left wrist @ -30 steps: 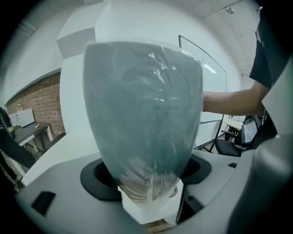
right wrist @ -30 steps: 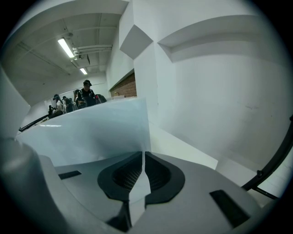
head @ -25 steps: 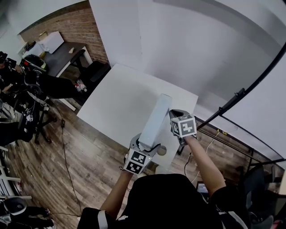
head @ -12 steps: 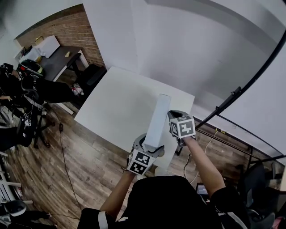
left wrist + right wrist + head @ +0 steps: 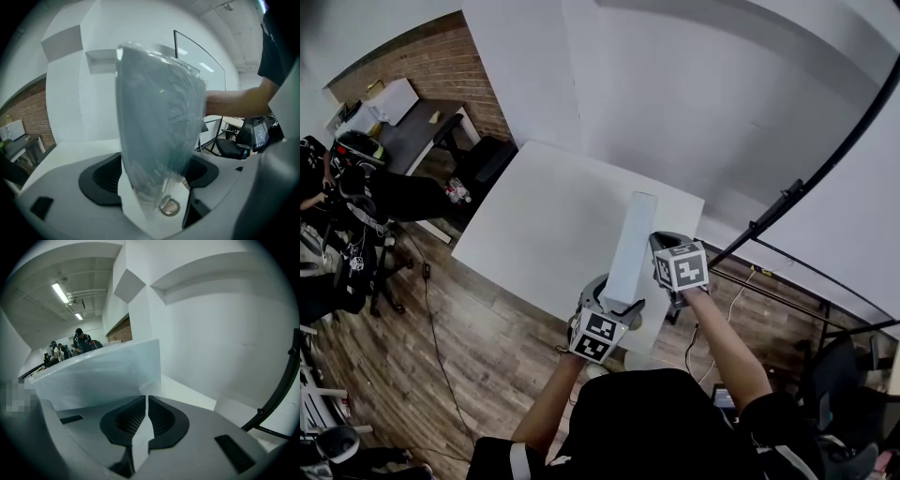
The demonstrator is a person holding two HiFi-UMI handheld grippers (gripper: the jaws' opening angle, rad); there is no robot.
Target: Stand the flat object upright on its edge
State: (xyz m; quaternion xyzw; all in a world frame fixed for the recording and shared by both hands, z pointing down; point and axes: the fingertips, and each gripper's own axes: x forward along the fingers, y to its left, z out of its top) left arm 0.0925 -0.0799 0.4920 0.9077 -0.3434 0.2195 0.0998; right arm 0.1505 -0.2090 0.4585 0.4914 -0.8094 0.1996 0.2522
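Standing on edge on the table (image 5: 548,220), the wrapped panel (image 5: 630,246) is free between the left gripper's (image 5: 616,302) just-opened wide jaws; the right gripper (image 5: 662,241) is closed, empty, alongside; brushing the panel on withdrawal could topple it.

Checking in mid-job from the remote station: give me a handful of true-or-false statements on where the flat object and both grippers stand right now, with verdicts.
1. The flat object stands upright on its edge on the white table. True.
2. The right gripper has its jaws wide apart. False: they are together, with nothing between them.
3. The flat object stands between the jaws of the left gripper. True; those jaws have just been opening and now stand wide.
4. In the head view, the right gripper is on the left side of the flat object. False: it is on the object's right side, near its closer end.
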